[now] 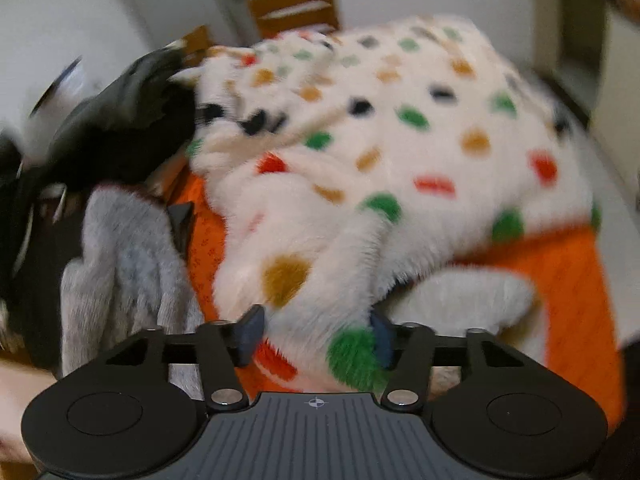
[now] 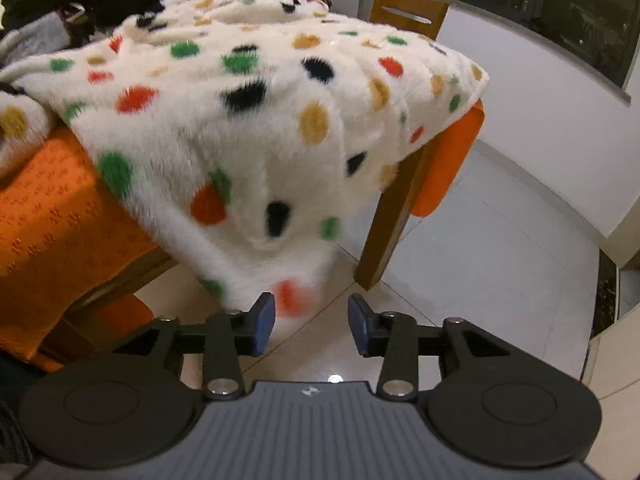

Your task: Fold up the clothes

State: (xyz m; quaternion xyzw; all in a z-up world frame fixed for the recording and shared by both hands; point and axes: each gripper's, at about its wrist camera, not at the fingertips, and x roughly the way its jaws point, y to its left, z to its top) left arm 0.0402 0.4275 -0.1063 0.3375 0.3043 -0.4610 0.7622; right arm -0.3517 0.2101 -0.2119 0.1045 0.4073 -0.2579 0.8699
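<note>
A white fluffy garment with coloured dots point(image 1: 380, 152) lies spread over a table with an orange cloth point(image 1: 568, 280). My left gripper point(image 1: 316, 334) has a thick fold of the garment between its blue pads, which press in from both sides. In the right wrist view the same garment point(image 2: 248, 120) hangs over the table's corner toward the floor. My right gripper point(image 2: 311, 322) is open and empty, just below and in front of the hanging hem, which sits near its left fingertip.
A grey garment point(image 1: 120, 264) and dark clothes point(image 1: 120, 120) are piled at the table's left. A wooden chair point(image 2: 406, 12) stands beyond the table. A wooden table leg point(image 2: 396, 216) and tiled floor point(image 2: 500, 272) lie right of the hanging garment.
</note>
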